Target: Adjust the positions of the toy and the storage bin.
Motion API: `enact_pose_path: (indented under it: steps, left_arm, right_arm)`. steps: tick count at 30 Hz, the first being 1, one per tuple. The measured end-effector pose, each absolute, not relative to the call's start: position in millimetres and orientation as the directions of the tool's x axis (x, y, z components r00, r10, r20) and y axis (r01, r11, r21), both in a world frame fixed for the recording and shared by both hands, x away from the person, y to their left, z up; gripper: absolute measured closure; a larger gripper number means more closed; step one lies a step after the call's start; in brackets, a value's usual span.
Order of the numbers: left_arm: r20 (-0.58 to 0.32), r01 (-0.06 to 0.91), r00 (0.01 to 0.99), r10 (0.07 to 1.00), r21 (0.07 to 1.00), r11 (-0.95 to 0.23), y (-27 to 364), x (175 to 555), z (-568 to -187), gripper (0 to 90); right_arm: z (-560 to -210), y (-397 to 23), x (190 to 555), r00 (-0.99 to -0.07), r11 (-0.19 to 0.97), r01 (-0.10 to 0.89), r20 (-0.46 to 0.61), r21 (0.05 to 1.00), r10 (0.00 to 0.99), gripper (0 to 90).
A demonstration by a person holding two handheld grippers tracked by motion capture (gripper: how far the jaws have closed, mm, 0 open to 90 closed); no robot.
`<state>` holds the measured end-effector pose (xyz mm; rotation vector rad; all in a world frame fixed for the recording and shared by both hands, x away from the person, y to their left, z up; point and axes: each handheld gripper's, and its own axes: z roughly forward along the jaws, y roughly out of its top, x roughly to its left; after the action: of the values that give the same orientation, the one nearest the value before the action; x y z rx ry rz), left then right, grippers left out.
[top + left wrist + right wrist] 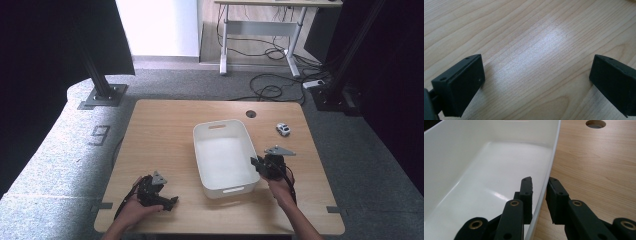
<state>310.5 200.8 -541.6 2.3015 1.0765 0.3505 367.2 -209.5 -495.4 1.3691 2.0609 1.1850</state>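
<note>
Between the right tool's (539, 195) jaws stands the bin's (551, 165) wall.

Numeral "9" on grey carpet (60, 145)

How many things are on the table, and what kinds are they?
White bin: 1
Little toy car: 1
Tongs: 2, the left tongs open over bare wood, the right tongs shut on the bin's side wall
Total: 4
</note>
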Motion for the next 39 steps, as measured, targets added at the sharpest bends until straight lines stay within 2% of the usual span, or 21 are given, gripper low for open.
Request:
enact_pose_path:
  steps: [39]
  left_arm:
    - [-0.004,0.618,0.642,0.767,0.594,-0.515,200.8,310.3,-541.6,0.1]
  right_arm:
    - [-495.9,-199.4,380.4,-0.441,0.154,0.553,0.131,0.819,0.888,75.1]
